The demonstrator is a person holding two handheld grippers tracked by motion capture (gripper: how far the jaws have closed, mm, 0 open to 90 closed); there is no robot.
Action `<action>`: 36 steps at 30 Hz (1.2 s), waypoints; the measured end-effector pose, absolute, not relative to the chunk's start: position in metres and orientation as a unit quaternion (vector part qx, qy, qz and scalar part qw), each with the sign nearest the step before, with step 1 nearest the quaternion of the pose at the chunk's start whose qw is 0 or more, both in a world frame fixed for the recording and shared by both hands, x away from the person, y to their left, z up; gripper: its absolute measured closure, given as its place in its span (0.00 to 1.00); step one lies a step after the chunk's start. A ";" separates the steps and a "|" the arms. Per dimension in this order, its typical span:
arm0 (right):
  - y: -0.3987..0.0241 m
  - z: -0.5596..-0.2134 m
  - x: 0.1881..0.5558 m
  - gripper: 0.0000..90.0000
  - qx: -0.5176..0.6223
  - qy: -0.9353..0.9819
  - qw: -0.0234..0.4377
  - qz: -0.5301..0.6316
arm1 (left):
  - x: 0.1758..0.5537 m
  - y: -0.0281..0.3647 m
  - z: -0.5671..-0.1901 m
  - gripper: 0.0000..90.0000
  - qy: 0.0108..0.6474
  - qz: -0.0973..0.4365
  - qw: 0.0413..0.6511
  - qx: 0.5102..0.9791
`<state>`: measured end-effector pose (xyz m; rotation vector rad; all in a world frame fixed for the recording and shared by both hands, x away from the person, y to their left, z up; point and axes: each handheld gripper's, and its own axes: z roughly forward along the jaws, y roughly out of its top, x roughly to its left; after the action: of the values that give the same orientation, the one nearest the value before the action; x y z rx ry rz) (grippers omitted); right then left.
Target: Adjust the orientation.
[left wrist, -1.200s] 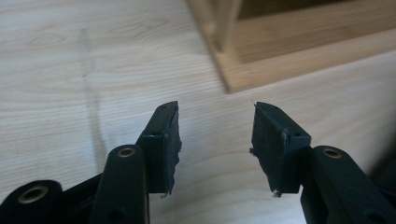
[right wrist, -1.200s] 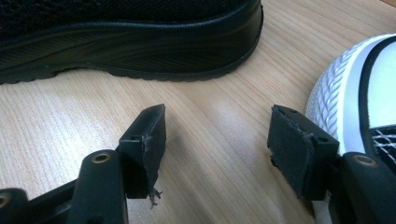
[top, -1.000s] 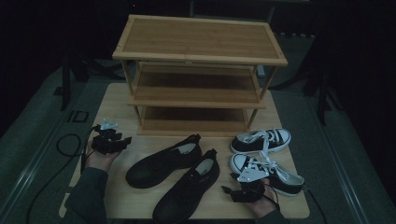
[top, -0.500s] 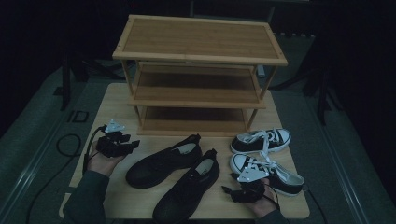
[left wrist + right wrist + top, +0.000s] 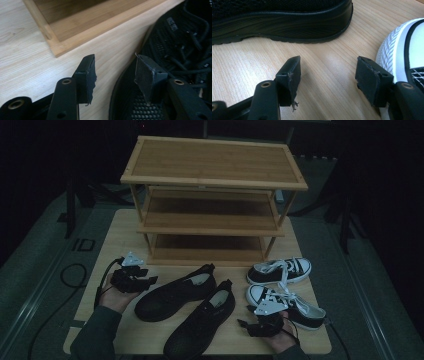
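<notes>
Dim room, dark floor around a pale wooden counter (image 5: 100, 245). Wooden shoe rack (image 5: 212, 195) stands at the counter's far edge, three tiers, all bare.

Left gripper (image 5: 134, 277) hangs near the left edge, jaws wide with nothing between them, pointing at the nearer black shoe (image 5: 175, 292). In the left gripper view one jaw sits over bare wood, the other over the shoe's mesh upper (image 5: 175, 50); pads not pressing. Right gripper (image 5: 255, 326) rests at the near edge, jaws wide and empty, between the second black shoe (image 5: 200, 325) and a white-toed sneaker (image 5: 287, 302).

Judged step: the left gripper closing in on the black shoe, likely for the rack. To do it well, the jaws should straddle the collar or heel wall, not the soft mesh, and close firmly before lifting, keeping the sole level so it slides onto a tier without clipping the rack's post.

Count: two black shoes, two sneakers (the other (image 5: 280, 269) lies nearer the rack), one rack, two grippers.
</notes>
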<state>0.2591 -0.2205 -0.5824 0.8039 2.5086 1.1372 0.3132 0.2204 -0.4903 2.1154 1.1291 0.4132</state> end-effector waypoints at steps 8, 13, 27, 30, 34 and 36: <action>-0.221 -0.582 0.259 0.41 0.277 0.866 0.136 0.393 | 0.307 0.212 -0.489 0.58 0.422 0.150 0.341 0.827; -0.221 -0.582 0.259 0.41 0.277 0.866 0.136 0.393 | 0.306 0.209 -0.490 0.61 0.420 0.143 0.333 0.832; -0.221 -0.582 0.259 0.41 0.277 0.866 0.136 0.393 | 0.304 0.202 -0.495 0.65 0.414 0.120 0.329 0.841; -0.221 -0.582 0.259 0.41 0.277 0.866 0.136 0.393 | 0.304 0.200 -0.497 0.65 0.412 0.117 0.328 0.842; -0.221 -0.582 0.259 0.41 0.277 0.866 0.136 0.393 | 0.304 0.199 -0.498 0.67 0.411 0.115 0.325 0.844; -0.221 -0.582 0.259 0.41 0.277 0.866 0.136 0.393 | 0.305 0.197 -0.499 0.68 0.408 0.113 0.321 0.847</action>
<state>0.2591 -0.2205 -0.5825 0.8021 2.5077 1.1374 0.3047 0.1973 -0.4989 2.2249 1.0721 0.2976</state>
